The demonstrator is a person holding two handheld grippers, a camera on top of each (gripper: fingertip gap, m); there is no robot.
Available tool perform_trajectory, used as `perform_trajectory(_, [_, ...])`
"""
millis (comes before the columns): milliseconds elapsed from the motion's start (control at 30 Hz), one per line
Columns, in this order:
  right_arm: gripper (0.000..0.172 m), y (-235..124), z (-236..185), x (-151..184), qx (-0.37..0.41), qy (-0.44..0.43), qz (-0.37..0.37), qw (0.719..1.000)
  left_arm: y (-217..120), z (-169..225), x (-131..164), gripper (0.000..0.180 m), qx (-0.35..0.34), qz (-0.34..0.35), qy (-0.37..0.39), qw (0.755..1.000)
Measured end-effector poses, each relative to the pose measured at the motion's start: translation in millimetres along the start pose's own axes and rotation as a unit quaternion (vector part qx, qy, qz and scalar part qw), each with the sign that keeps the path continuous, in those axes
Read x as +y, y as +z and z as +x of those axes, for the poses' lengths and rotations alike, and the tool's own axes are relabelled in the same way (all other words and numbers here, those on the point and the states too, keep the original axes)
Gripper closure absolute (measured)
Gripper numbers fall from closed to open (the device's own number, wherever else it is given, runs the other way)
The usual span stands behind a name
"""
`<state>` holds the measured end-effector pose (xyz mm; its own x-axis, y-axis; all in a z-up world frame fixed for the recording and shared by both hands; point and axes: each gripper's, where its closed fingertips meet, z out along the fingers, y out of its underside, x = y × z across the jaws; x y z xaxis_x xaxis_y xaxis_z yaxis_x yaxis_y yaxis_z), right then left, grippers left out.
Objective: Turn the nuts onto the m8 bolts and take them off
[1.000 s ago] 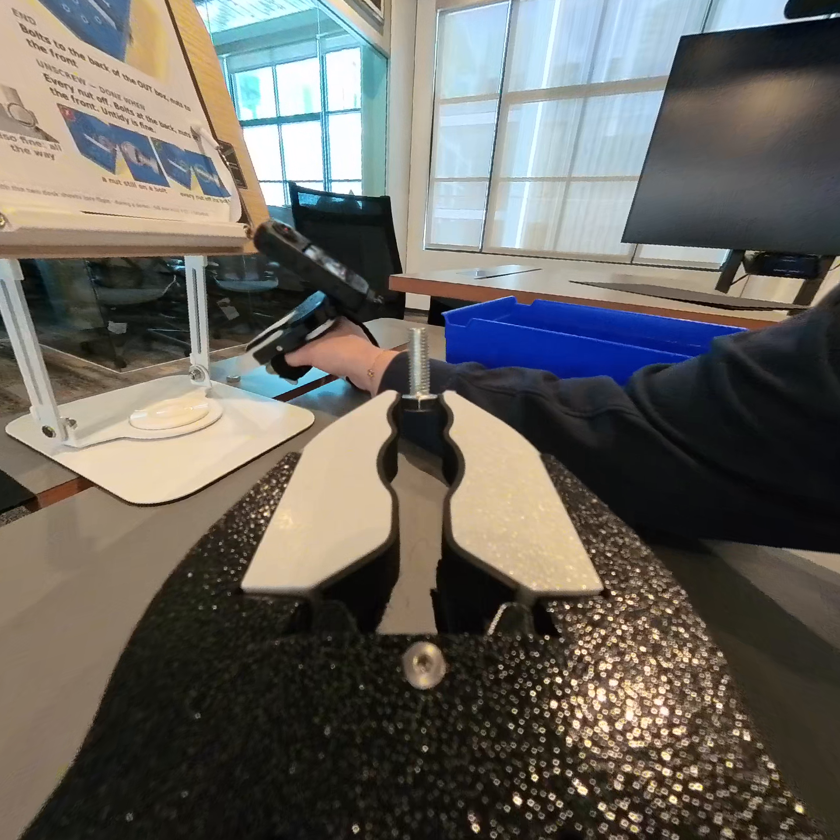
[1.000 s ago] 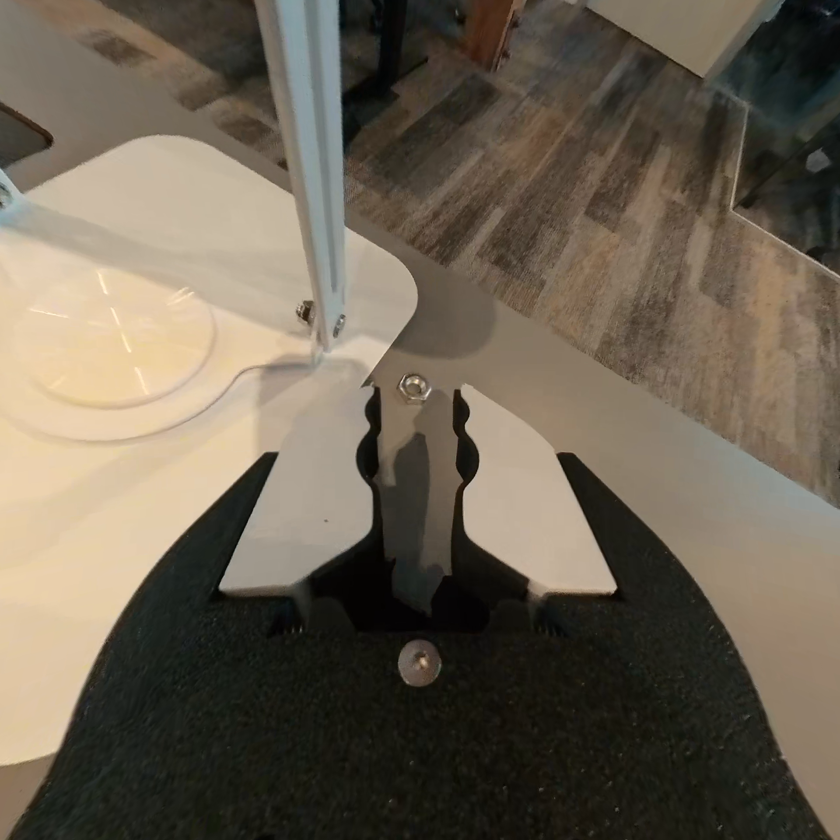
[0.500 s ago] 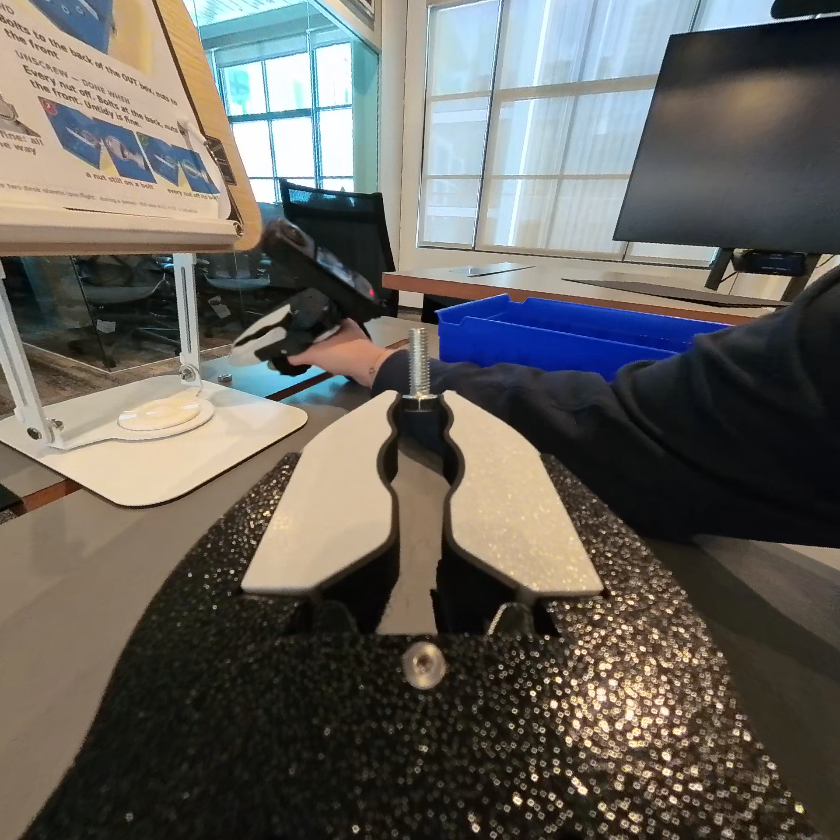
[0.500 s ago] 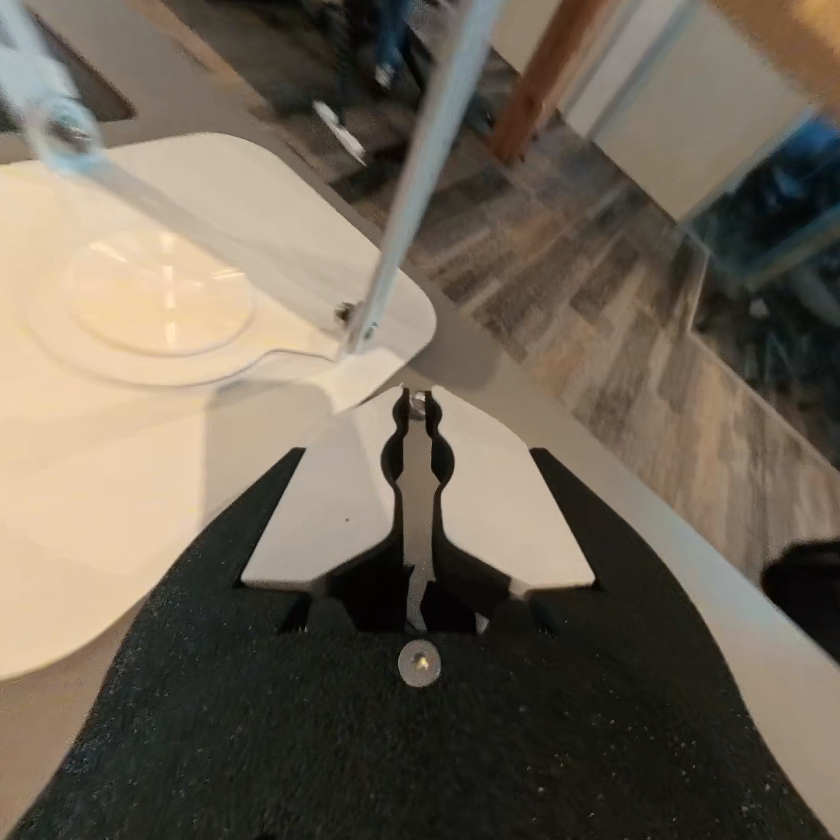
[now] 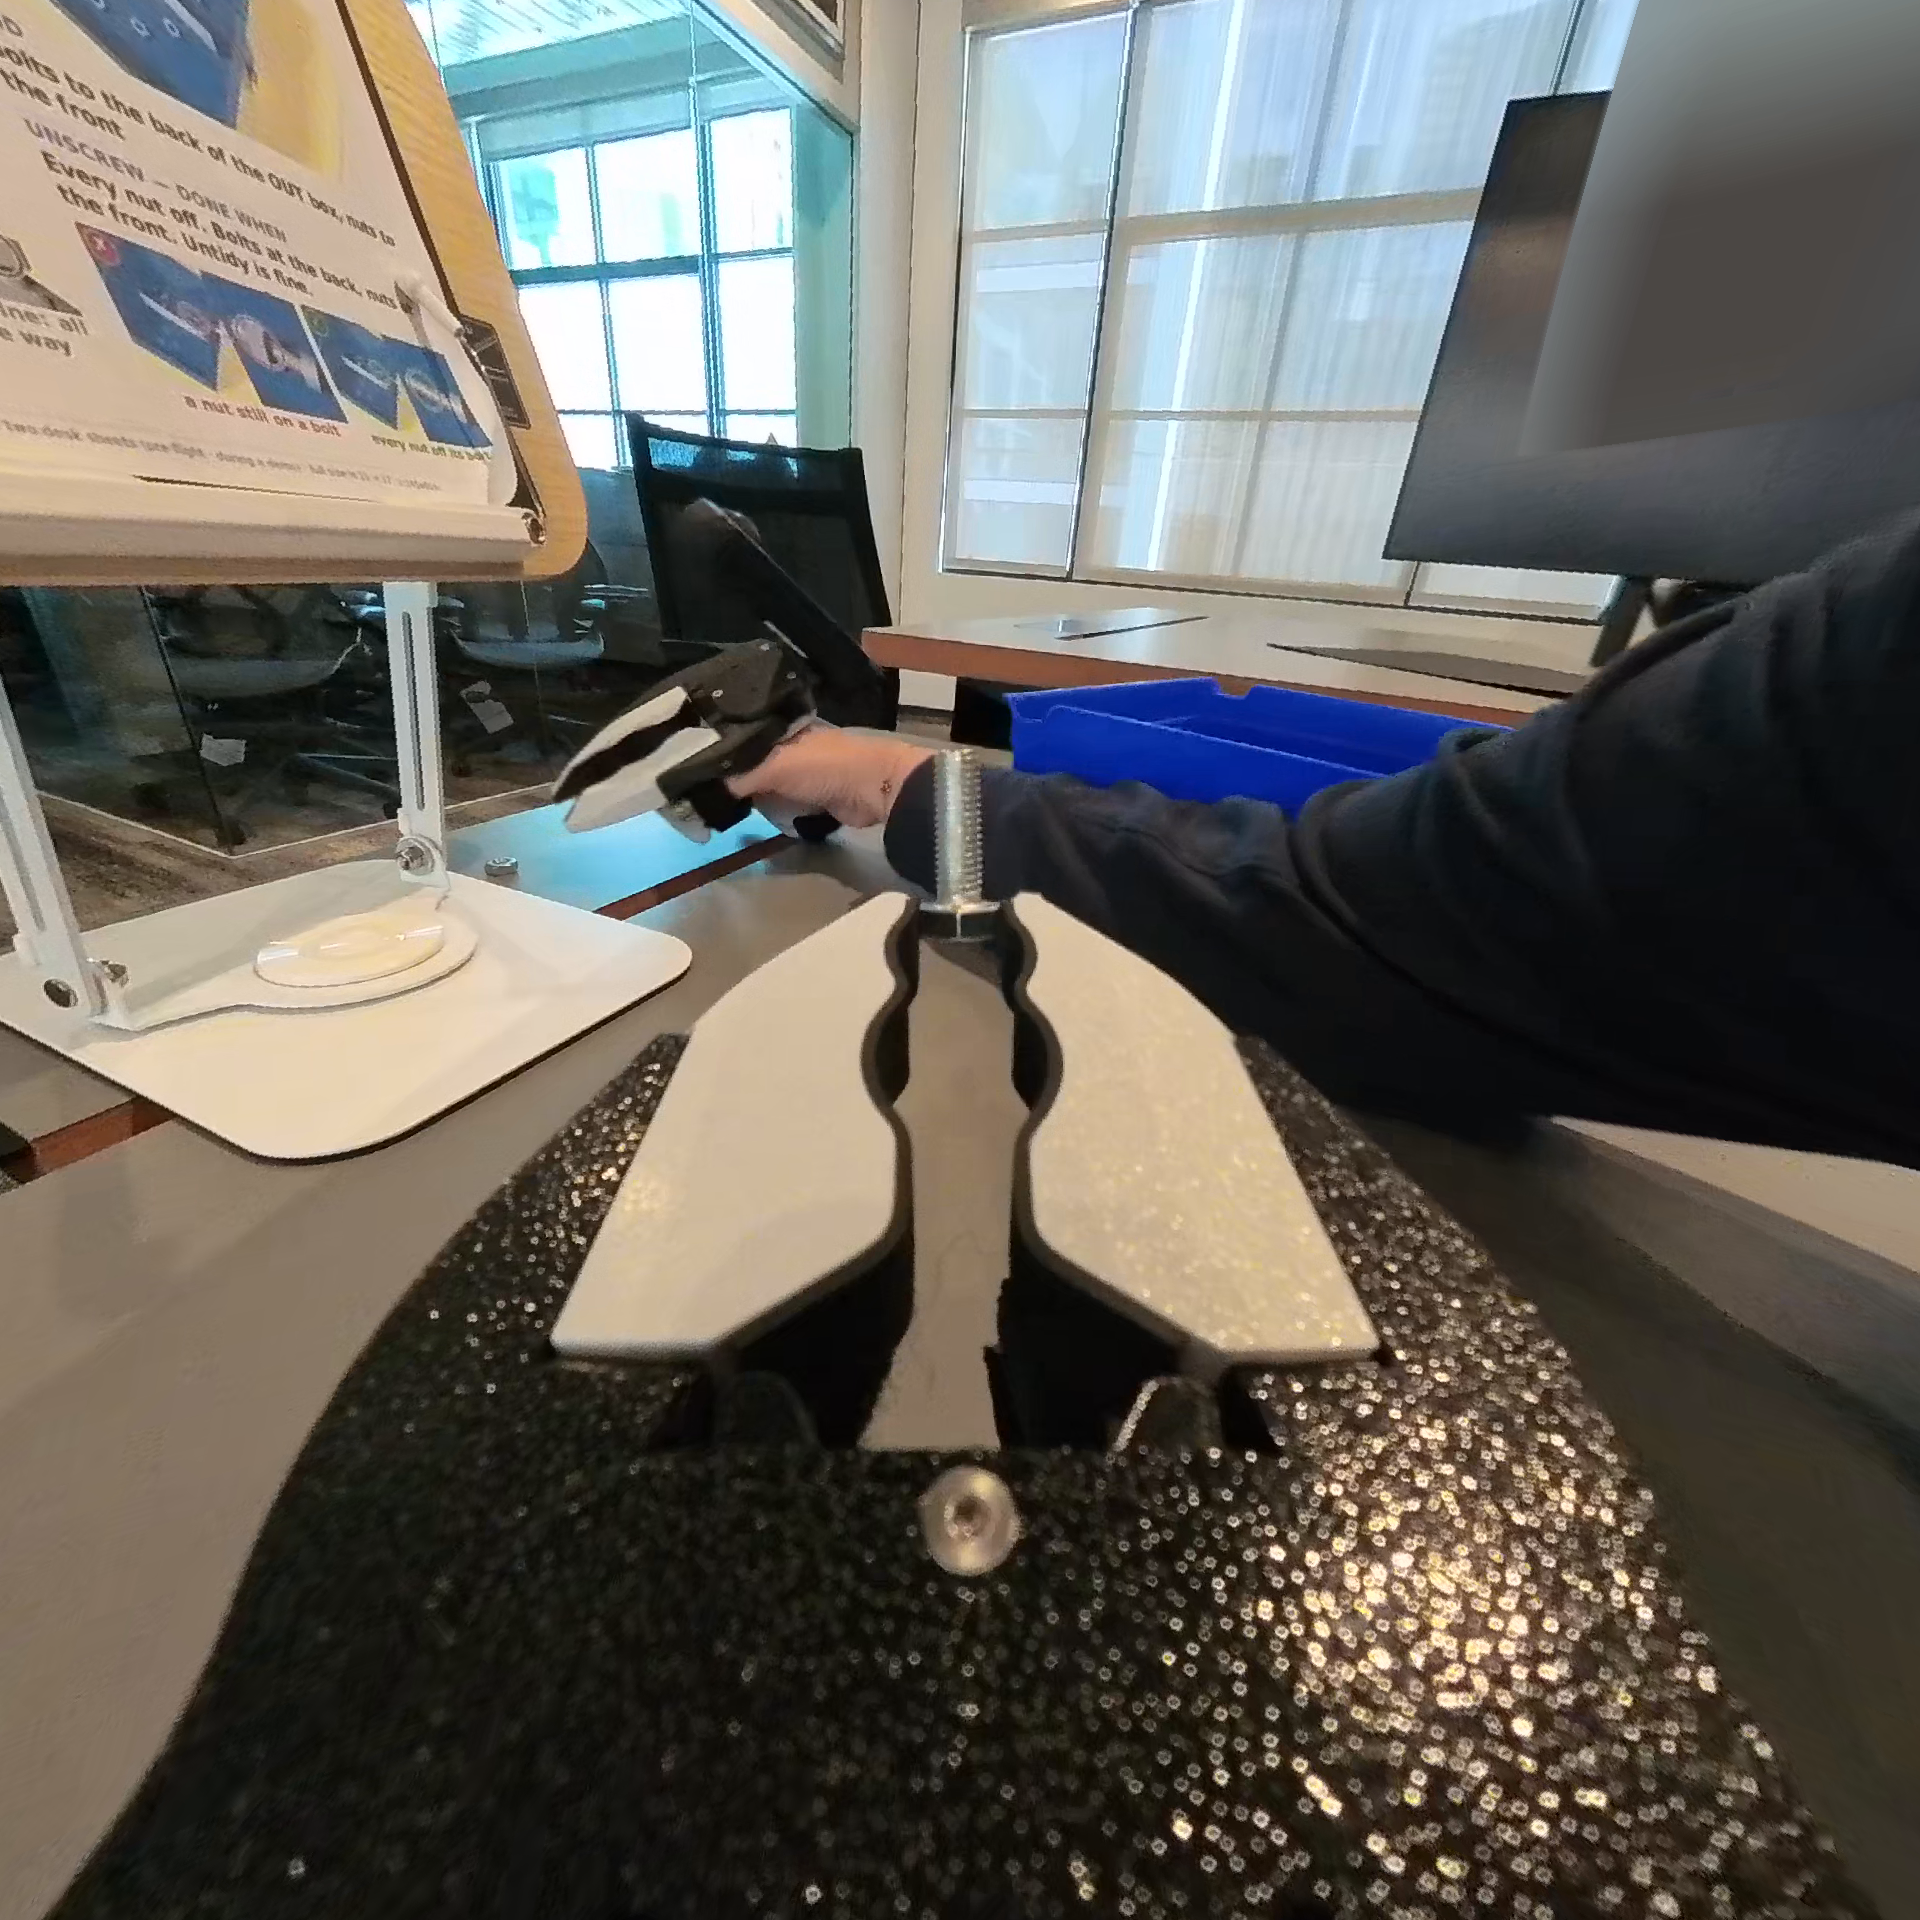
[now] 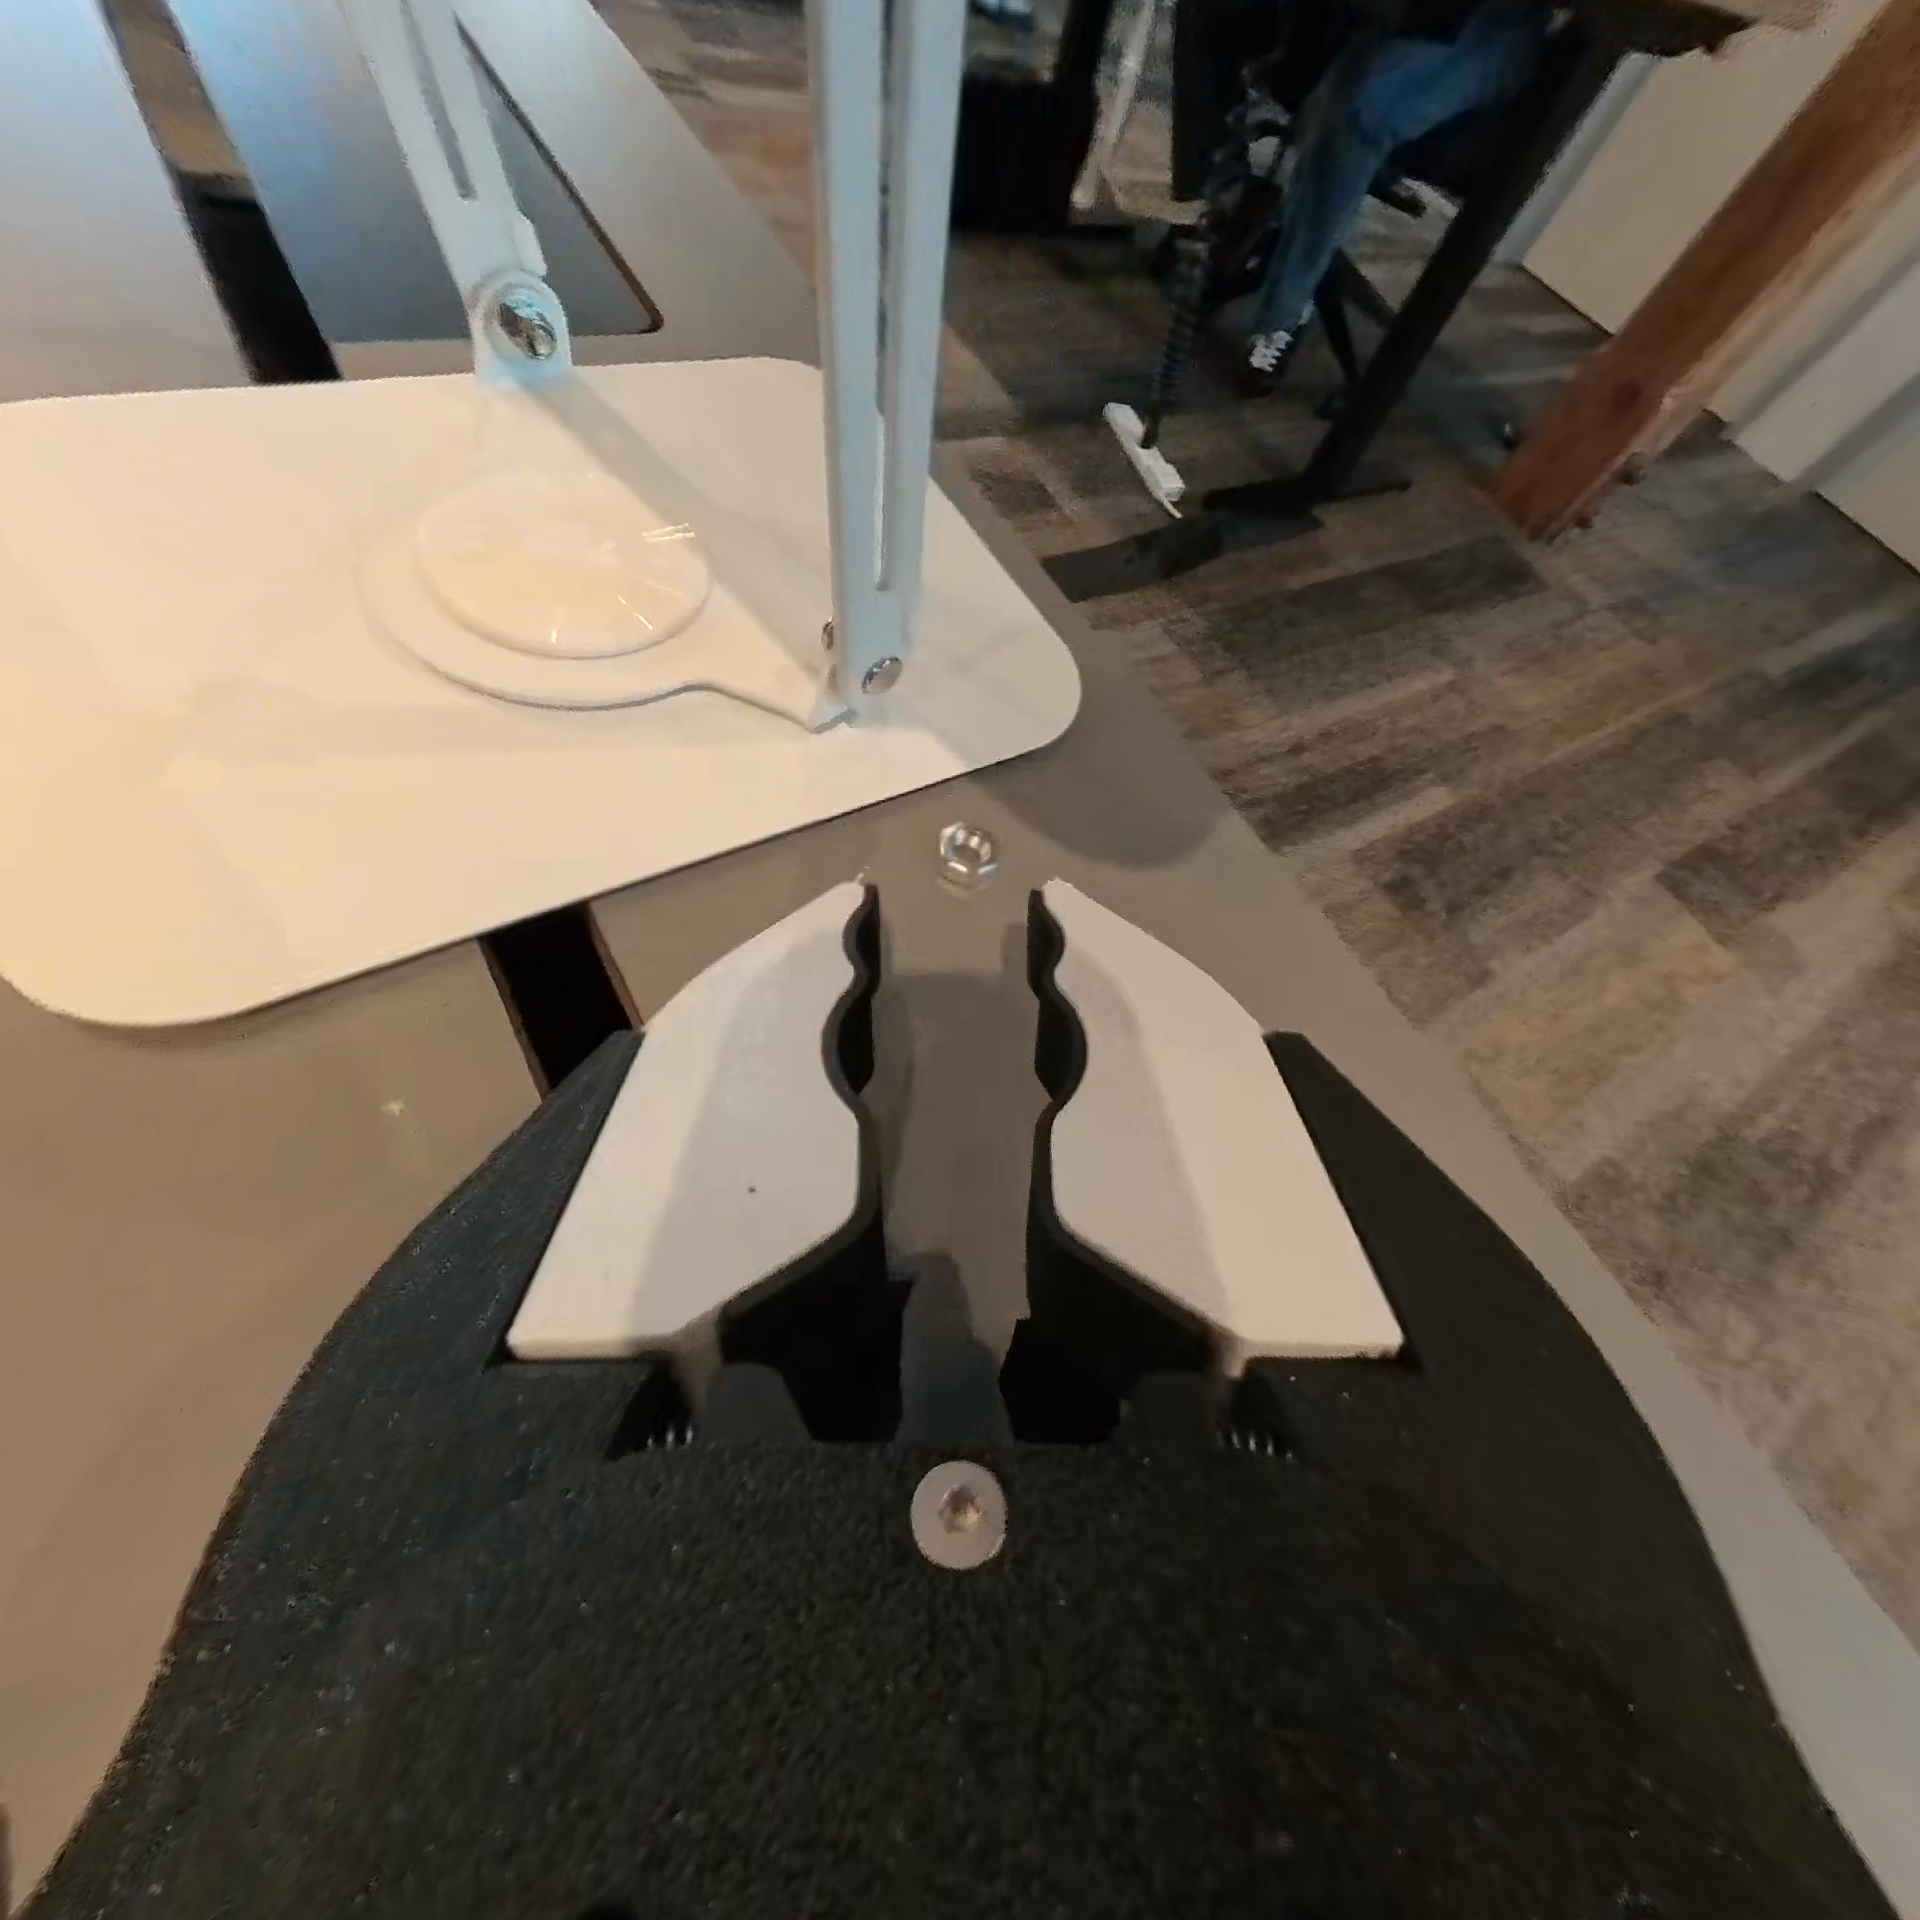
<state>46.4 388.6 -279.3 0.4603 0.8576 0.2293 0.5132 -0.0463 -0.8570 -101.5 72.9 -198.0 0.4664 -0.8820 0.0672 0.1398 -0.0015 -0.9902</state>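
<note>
Silver threaded steel bolt (image 5: 958, 831) is clamped upright by its head in the left claw (image 5: 958, 920) — the right claw (image 6: 951, 896) is held apart, bare, just short of a small silver hex nut (image 6: 966, 854) on the grey worktop (image 6: 1122, 935).

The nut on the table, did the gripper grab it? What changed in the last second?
No. The right gripper closed around the nut half a second ago, but its fingers have opened and pulled back. The nut lies on the table just beyond the fingertips, beside the white stand base, about where it was. The left gripper kept holding the bolt upright by its head.
</note>
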Motion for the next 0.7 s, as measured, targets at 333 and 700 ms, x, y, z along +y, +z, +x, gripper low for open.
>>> perform_trajectory(333, [0.142,-10,4,16,-0.134,0.113,-0.020,0.984,1,1,2,0.166,0.005,-0.006,0.002,1.000])
perform_trajectory(700, [0.172,26,-4,-6,0.039,-0.114,-0.078,0.990,1,2,1,0.166,0.007,-0.005,0.004,1.000])
